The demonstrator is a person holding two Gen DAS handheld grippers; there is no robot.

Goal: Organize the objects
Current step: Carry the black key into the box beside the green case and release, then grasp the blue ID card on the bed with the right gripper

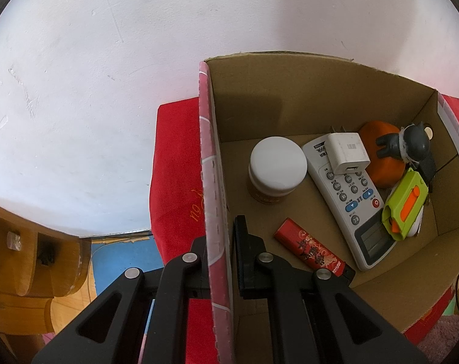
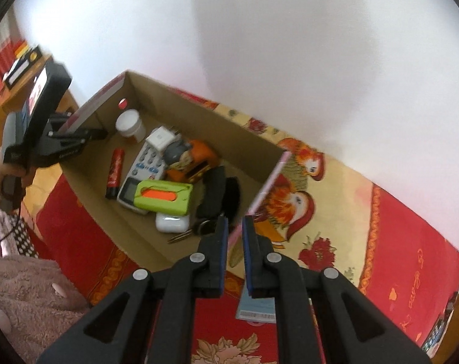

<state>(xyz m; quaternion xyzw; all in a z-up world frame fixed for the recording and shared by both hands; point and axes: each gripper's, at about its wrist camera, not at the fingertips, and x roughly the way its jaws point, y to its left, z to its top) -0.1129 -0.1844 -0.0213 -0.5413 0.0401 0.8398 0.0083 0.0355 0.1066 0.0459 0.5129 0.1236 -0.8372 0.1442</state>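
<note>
Left wrist view
Room: we see a white wall (image 1: 138, 60) behind, wooden furniture (image 1: 23, 257) at lower left, and a blue mat on the floor beneath it.
Surface: a red cloth (image 1: 175, 188) lies under the box.
Box: the cardboard box (image 1: 290, 91) stands open, its left wall printed pink on the outside.
Contents: we find a white-lidded jar (image 1: 278, 163) at the back left, a red lighter (image 1: 308, 248) lying near the front, and a remote (image 1: 348, 200) running diagonally. A white charger (image 1: 348, 151) sits on the remote's far end. An orange toy (image 1: 381, 163) with a grey figure (image 1: 414, 142) is at the back right, and a green case (image 1: 405, 206) with an orange slider rests on the remote's near end.
Left gripper (image 1: 220, 242): its jaws pinch the box's left wall, one finger outside and one inside.

Right wrist view
Room: the same white wall (image 2: 290, 45); a pink fleece sleeve (image 2: 23, 288) shows at lower left.
Surface: we see a red and yellow cloth (image 2: 351, 212) printed with birds and flowers.
Box: the box (image 2: 199, 112) sits on this cloth with the left gripper (image 2: 99, 135) clamped on its far wall.
Contents: jar (image 2: 129, 124), lighter (image 2: 115, 176), remote (image 2: 144, 163), charger (image 2: 161, 139), toy (image 2: 196, 160), case (image 2: 162, 197). We add a white earbud case (image 2: 171, 223), a black pouch (image 2: 217, 194), and keys (image 2: 205, 227).
Right gripper (image 2: 235, 227): the jaws stand narrow around the box's near right corner; whether the pads press the edge we cannot tell.
</note>
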